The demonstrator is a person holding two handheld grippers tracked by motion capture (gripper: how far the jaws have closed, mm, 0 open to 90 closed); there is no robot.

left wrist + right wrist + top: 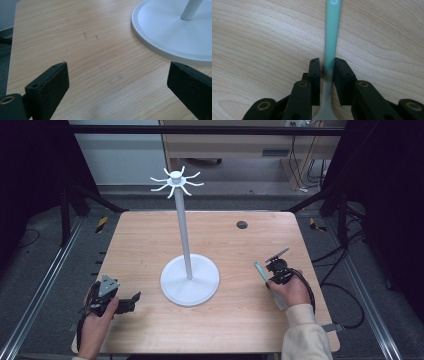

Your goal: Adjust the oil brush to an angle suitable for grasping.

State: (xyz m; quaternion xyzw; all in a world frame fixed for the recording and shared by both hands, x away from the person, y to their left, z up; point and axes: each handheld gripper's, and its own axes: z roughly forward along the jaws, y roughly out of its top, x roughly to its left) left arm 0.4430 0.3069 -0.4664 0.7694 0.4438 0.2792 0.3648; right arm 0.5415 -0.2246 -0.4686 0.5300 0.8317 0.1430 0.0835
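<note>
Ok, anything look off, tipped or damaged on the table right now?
Nothing stands out. The white hook stand is upright on the table. The right claw is shut squarely on the teal-handled utensil. The left claw is open over bare wood with only faint scuffs.

Even overhead light on the table, dark surroundings at the high view's sides, soft shadows, teal handle slightly blurred up close, mild graininess
</note>
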